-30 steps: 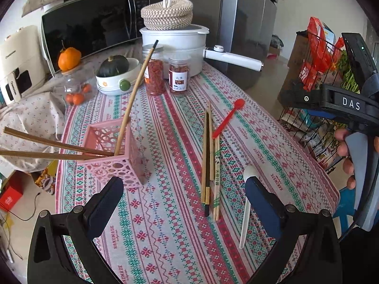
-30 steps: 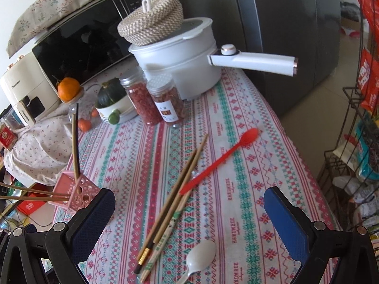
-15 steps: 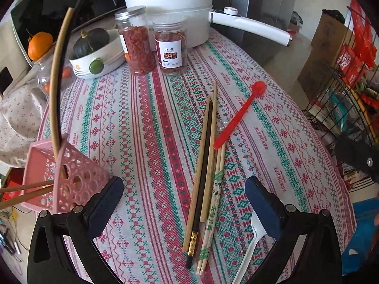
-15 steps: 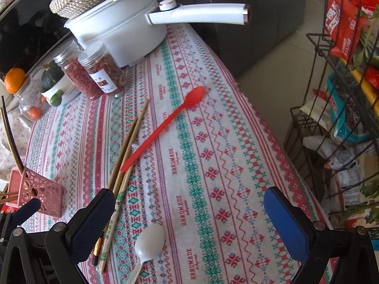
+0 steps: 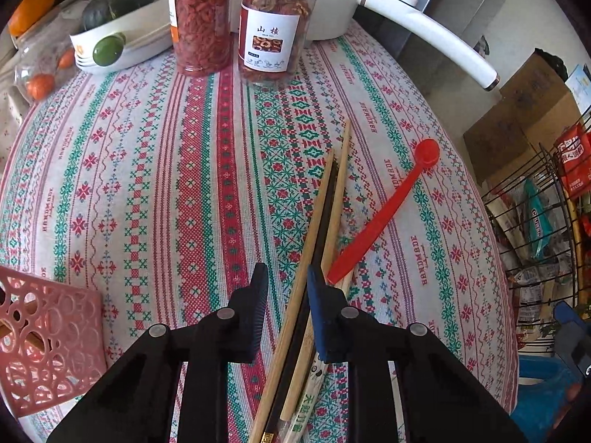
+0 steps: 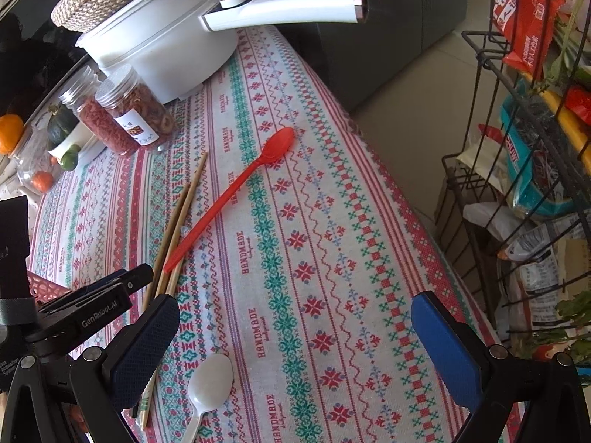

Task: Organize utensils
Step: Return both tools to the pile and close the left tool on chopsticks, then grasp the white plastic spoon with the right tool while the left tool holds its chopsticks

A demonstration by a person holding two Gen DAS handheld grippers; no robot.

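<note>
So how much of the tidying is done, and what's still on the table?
Done: a chopstick already pokes through the pink basket. In hand: the left gripper has narrowed around the chopsticks but isn't clearly clamped. Left: the red spoon, lying across the chopsticks, and the white spoon. The right gripper is open and empty.

A woven, matt tablecloth point(image 5: 155, 170) with stitched-looking patterns is covering the table. Bare wooden chopsticks point(image 5: 317, 221) are lying beside a smooth red plastic spoon point(image 6: 236, 188) and a glossy white plastic spoon point(image 6: 208, 382). The pink holder point(image 5: 44, 343) is showing perforated plastic, and the clear jars point(image 5: 275, 26) are gleaming.
</note>
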